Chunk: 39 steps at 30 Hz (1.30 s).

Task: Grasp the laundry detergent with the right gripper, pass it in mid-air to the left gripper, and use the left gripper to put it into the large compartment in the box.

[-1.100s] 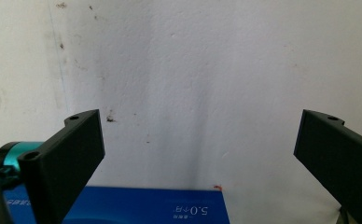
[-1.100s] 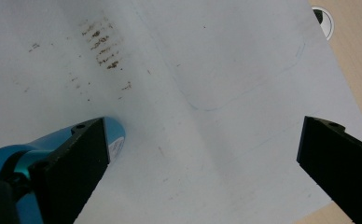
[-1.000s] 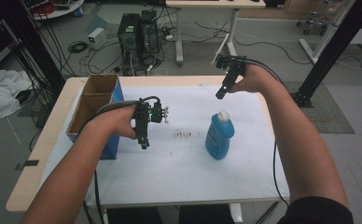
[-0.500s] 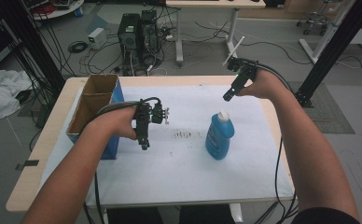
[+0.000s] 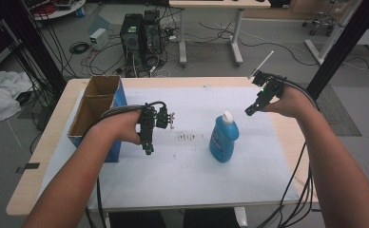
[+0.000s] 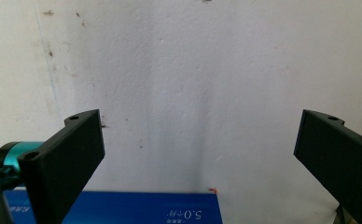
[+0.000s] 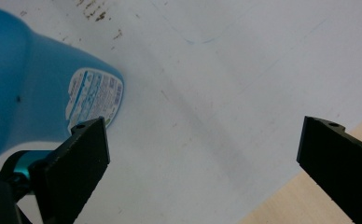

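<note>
Blue bottle (image 5: 223, 140) with white cap stands upright on the white sheet (image 5: 249, 166), right of table centre. Label faces the person's right side. Nothing touching it; dark speck marks (image 5: 186, 137) lie just left of it.

I see a wooden table (image 5: 49, 142) covered with a white sheet (image 5: 192, 180) that has some dark stains near its middle. The floor (image 5: 211, 57) is grey. Behind the table stand two black computer towers (image 5: 140, 33) with many cables (image 5: 78, 47) lying around them. Farther back is a white desk (image 5: 211, 4) on two legs. At the left lies a white cloth (image 5: 2, 95) beside a black frame post (image 5: 35, 42). Another black post (image 5: 344, 42) rises at the right.
</note>
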Tool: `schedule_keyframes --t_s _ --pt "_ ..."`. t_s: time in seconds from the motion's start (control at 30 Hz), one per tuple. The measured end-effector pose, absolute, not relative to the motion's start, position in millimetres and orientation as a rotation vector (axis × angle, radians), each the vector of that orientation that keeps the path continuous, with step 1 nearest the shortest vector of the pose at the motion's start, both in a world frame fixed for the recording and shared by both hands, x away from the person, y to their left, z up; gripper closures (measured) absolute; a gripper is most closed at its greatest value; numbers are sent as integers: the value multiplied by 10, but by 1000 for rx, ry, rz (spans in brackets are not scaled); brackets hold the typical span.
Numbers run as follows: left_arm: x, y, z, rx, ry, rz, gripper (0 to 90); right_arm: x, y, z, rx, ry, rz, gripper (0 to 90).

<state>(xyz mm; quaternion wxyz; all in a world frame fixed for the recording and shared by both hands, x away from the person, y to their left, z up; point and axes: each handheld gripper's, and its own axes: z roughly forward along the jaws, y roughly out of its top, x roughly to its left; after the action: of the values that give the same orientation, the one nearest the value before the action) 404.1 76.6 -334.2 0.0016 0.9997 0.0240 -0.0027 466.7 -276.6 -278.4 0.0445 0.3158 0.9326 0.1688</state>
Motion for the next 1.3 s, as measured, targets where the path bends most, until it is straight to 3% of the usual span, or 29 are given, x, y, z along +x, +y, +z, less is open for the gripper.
schedule_keyframes --t_s 0.53,1.3 --pt "4022 804 -3343 3120 78 -6 16 4248 -3096 -3125 1010 2812 725 14" --pt "4023 852 -3319 3095 76 8 16 3685 -3041 -3644 1030 2790 829 14"
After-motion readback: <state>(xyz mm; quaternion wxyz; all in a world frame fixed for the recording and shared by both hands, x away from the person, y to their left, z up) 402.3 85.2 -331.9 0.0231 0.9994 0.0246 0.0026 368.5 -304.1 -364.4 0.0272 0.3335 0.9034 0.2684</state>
